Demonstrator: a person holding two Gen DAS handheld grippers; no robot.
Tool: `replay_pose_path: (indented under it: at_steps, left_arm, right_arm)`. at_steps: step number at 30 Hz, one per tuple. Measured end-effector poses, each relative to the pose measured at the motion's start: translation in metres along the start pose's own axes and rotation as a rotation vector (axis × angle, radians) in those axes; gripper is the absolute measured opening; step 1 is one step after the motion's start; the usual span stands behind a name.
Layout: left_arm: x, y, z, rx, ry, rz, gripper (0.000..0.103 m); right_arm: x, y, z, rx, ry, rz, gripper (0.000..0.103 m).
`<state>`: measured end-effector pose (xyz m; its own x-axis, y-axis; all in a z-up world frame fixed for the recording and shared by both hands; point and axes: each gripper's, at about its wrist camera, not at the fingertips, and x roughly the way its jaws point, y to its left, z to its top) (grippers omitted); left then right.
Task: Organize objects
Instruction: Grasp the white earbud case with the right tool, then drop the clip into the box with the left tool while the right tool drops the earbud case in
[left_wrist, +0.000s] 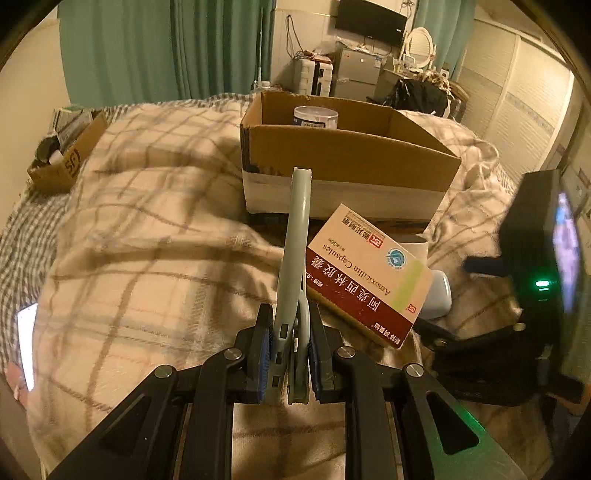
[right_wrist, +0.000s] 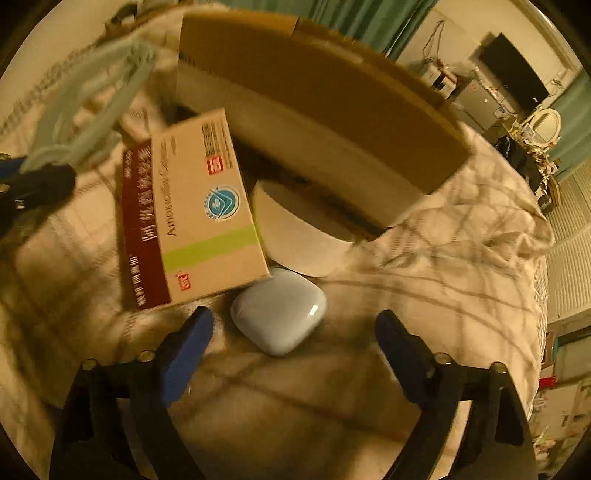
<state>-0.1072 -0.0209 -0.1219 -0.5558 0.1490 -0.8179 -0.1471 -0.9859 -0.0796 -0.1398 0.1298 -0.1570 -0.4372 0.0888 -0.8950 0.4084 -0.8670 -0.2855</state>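
Note:
My left gripper (left_wrist: 290, 354) is shut on a pale green clothes hanger (left_wrist: 295, 266) that sticks up and forward; the hanger shows blurred in the right wrist view (right_wrist: 85, 107). A medicine box (left_wrist: 365, 273) lies on the plaid blanket in front of a cardboard box (left_wrist: 347, 155). A clear jar (left_wrist: 316, 116) stands inside the cardboard box. My right gripper (right_wrist: 293, 334) is open, its fingers either side of a pale blue earbud case (right_wrist: 280, 310). The medicine box (right_wrist: 192, 210) lies just beyond the case, beside a white roll (right_wrist: 295, 229).
A plaid blanket (left_wrist: 147, 229) covers the bed. A smaller cardboard box (left_wrist: 62, 155) with items sits at the far left. The right gripper's body (left_wrist: 535, 266) is at the right. A lit phone (left_wrist: 26, 343) lies at the left edge. Room furniture stands behind.

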Motion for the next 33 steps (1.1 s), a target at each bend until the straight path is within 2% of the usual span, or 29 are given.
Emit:
replay_pose_path:
  at_steps: [4,6,7,19,23,28,33]
  left_arm:
    - [0.0,0.004,-0.001,-0.017,0.006,-0.013,0.016]
    - [-0.001,0.004,-0.001,-0.015,0.001,-0.01,0.016]
    - [-0.001,0.005,-0.001,-0.016,0.001,-0.01,0.016]
    - [-0.027,-0.006,-0.01,-0.018,-0.012,-0.015,0.016]
    - [-0.048,-0.012,-0.009,-0.017,-0.04,-0.044,0.016]
    - [-0.077,-0.018,0.01,-0.003,-0.093,-0.056,0.016]
    - [-0.1,-0.025,0.048,0.029,-0.151,-0.067,0.016]
  right_arm:
    - [0.013,0.004,0.005,-0.016,0.034,-0.004,0.073]
    - [0.014,0.004,0.004,-0.018,0.04,0.0,0.061]
    - [0.011,0.004,0.002,-0.019,0.033,0.003,0.058]
    - [-0.074,-0.018,-0.023,0.105,-0.178,0.035,0.058]
    - [-0.103,-0.018,-0.019,0.115,-0.236,0.028,0.058]
    - [-0.15,-0.029,-0.014,0.122,-0.335,0.02,0.058]
    - [-0.199,-0.051,0.012,0.129,-0.438,-0.018,0.058]
